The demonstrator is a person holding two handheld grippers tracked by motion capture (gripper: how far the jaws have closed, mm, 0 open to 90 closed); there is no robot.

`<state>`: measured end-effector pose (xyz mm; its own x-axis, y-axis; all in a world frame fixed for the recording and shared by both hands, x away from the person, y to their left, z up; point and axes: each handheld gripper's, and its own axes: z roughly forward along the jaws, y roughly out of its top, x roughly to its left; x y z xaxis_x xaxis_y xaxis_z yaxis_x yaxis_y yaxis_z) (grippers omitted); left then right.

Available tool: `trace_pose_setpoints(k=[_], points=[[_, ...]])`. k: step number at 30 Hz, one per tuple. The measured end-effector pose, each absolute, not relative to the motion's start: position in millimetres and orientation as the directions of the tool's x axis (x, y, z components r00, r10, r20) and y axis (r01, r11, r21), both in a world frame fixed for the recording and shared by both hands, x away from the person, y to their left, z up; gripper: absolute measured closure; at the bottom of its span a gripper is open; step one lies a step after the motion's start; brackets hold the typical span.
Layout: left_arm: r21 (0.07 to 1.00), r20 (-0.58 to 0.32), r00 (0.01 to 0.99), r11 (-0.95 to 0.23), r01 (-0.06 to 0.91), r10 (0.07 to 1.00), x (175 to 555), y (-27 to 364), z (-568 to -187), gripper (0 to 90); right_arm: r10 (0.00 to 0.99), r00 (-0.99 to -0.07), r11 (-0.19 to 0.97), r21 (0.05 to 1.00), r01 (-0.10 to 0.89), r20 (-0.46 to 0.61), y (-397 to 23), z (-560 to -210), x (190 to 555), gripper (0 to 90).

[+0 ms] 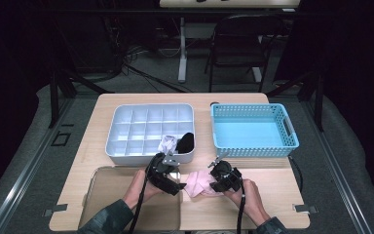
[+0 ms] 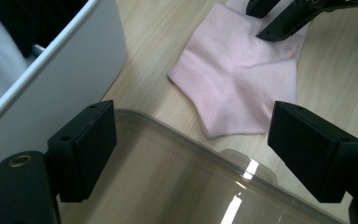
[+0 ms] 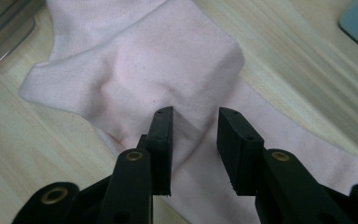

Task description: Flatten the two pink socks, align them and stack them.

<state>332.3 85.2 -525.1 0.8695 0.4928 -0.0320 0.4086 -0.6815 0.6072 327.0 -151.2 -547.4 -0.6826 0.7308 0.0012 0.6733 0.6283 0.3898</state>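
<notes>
Left of centre in the high view, the white divided tray (image 1: 126, 127) sits with the clear lid (image 1: 108, 195) below it. The left gripper (image 1: 171, 179) hangs with jaws wide apart, gripping nothing. At lower centre lies the pink sock (image 1: 197, 184), and the right gripper (image 1: 220, 183) pinches a fold of it. Blue basket (image 1: 253, 145) at right.

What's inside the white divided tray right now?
The white divided tray holds a black item and a whitish rolled item in near-right compartments; the rest look empty.
</notes>
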Motion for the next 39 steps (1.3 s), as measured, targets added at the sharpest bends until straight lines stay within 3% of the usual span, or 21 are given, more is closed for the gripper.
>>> trace_pose_setpoints(k=[6, 7, 15, 22, 26, 27, 30, 31, 32, 33, 39], points=[[0.615, -0.041, 0.856, -0.662, 0.428, 0.515, 330.9, 92.1, -525.1, 13.2, 0.722, -0.692, 0.623, 0.416, 0.662, 0.021, -153.7, -537.3, 323.9, 55.7], [0.618, -0.04, 0.852, -0.657, 0.431, 0.522, 330.1, 93.9, -524.8, 12.5, 0.705, -0.709, 0.625, 0.444, 0.642, 0.033, -152.4, -527.7, 320.7, 50.2], [0.615, -0.036, 0.849, -0.658, 0.434, 0.526, 331.4, 97.1, -525.5, 11.1, 0.641, -0.768, 0.68, 0.449, 0.58, 0.022, -122.4, -519.4, 311.2, 46.3], [0.6, -0.039, 0.849, -0.668, 0.441, 0.526, 334.4, 98.0, -528.0, 11.1, 0.587, -0.809, 0.731, 0.412, 0.544, 0.025, -93.7, -534.2, 309.5, 44.3], [0.596, -0.046, 0.853, -0.671, 0.441, 0.52, 334.7, 97.3, -528.4, 11.1, 0.591, -0.806, 0.739, 0.389, 0.551, 0.019, -89.6, -542.4, 311.4, 49.3], [0.595, -0.046, 0.853, -0.672, 0.441, 0.52, 334.6, 96.4, -528.8, 11.1, 0.594, -0.805, 0.749, 0.372, 0.549, -0.008, -86.8, -545.1, 311.6, 58.9], [0.589, -0.05, 0.856, -0.677, 0.442, 0.515, 334.8, 95.9, -529.0, 11.1, 0.601, -0.799, 0.743, 0.379, 0.552, -0.016, -86.4, -545.7, 311.3, 65.9], [0.589, -0.053, 0.858, -0.678, 0.441, 0.512, 335.0, 94.9, -529.7, 11.2, 0.612, -0.791, 0.733, 0.388, 0.559, -0.017, -87.4, -546.1, 311.3, 74.8], [0.589, -0.053, 0.858, -0.678, 0.441, 0.512, 335.0, 94.9, -529.7, 11.2, 0.612, -0.791, 0.733, 0.388, 0.559, -0.017, -87.4, -546.1, 311.3, 74.8], [0.59, -0.048, 0.857, -0.678, 0.439, 0.512, 334.4, 93.7, -530.4, 11.2, 0.621, -0.784, 0.722, 0.398, 0.567, -0.01, -89.4, -546.5, 312.3, 80.4], [0.589, -0.052, 0.862, -0.682, 0.433, 0.504, 333.2, 92.0, -530.5, 11.4, 0.646, -0.763, 0.681, 0.425, 0.596, 0.033, -97.0, -541.6, 315.0, 83.1]])
